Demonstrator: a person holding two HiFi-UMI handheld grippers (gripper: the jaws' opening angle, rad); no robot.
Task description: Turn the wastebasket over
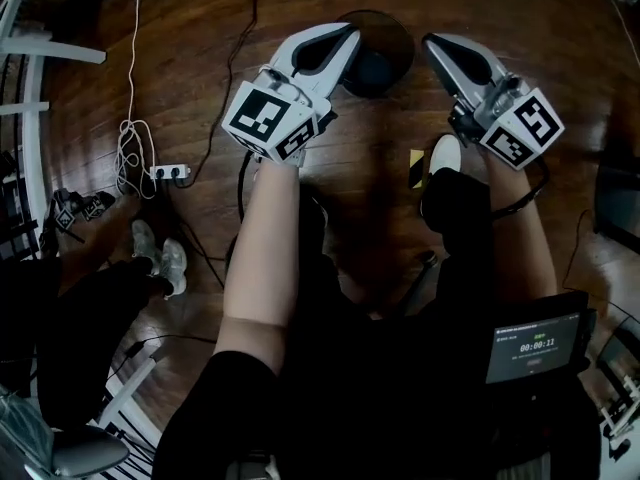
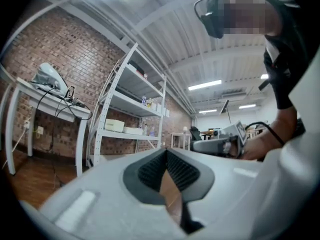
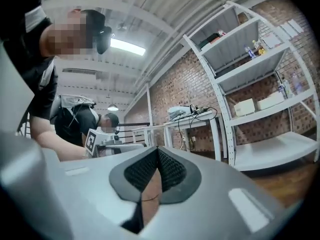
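The dark wooden floor [image 1: 520, 18] carries a round dark wastebasket [image 1: 385, 53], seen between the jaw tips of the left gripper [image 1: 347, 32] and the right gripper [image 1: 430, 40]. A white power strip [image 1: 168, 172] lies well left of the left jaws.

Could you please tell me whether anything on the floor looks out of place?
Nothing spilled or broken. Only a yellow-and-black piece lies on the floor beside the white shoe, and a white cable sits tangled by the power strip.

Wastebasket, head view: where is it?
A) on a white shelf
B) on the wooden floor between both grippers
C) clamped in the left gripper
B: the wastebasket sits on the floor, seen between the left gripper and right gripper, both shut and empty.
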